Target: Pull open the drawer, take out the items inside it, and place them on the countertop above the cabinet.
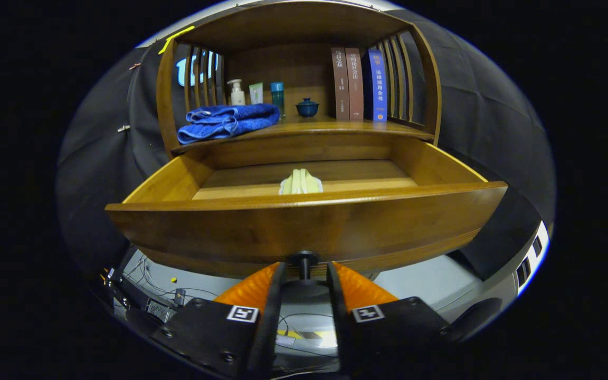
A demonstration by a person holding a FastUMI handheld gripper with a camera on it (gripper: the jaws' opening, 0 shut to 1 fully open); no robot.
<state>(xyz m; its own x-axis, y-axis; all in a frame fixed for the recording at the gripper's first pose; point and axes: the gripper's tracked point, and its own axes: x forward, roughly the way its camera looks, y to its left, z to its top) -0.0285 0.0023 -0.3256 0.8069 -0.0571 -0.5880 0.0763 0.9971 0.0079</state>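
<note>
1. The drawer (304,221) stands pulled out, its interior open from above.
2. A pale folded cloth (301,182) lies inside, behind the front panel.
3. The gripper (304,274) pinches the drawer knob (304,259).

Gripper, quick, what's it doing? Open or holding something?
Gripper: fingers closed around the drawer knob, drawer pulled open.

Dim booth, warm light from above glossing the drawer (304,221) front; fisheye bends its edges; shelf interior shadowed; focus sharp throughout.
</note>
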